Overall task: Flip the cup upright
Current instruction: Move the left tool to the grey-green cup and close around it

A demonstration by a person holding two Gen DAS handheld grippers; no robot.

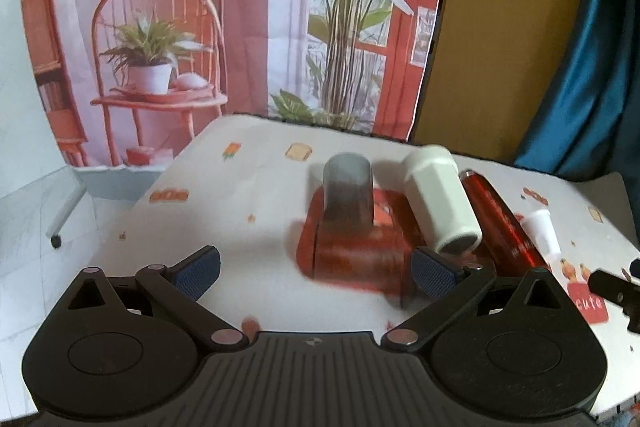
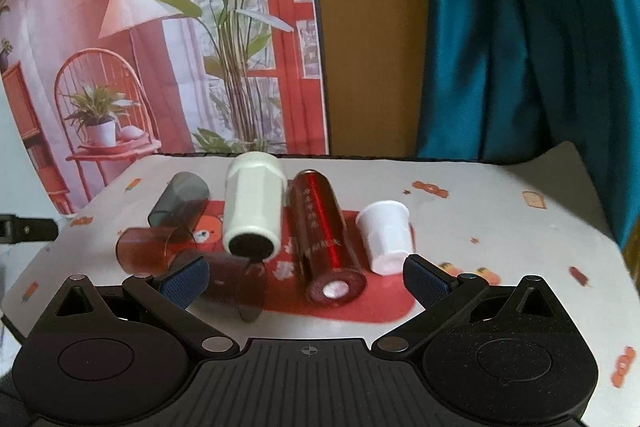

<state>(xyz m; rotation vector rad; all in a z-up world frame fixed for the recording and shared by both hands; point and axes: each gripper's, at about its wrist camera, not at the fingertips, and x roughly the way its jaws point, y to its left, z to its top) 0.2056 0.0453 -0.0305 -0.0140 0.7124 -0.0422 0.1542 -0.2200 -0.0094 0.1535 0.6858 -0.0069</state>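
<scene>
Several cups lie on their sides on the white patterned table. In the right wrist view: a pale green cup (image 2: 252, 205), a red metallic cup (image 2: 322, 241), a small white cup (image 2: 386, 237), a smoky grey cup (image 2: 178, 203) and two brown see-through cups (image 2: 146, 251) (image 2: 230, 283). My right gripper (image 2: 306, 281) is open and empty, just before the red cup. My left gripper (image 1: 314, 273) is open and empty, with a brown cup (image 1: 352, 255) between its fingers. Beyond it lie the grey cup (image 1: 348, 193), green cup (image 1: 440, 201), red cup (image 1: 502, 221) and white cup (image 1: 542, 233).
A printed backdrop (image 2: 168, 39) hangs behind the table, with a yellow wall and a blue curtain (image 2: 528, 27) to its right. The table's left edge (image 1: 132, 211) drops to a white floor. The right gripper's tip (image 1: 616, 291) shows at the left view's right edge.
</scene>
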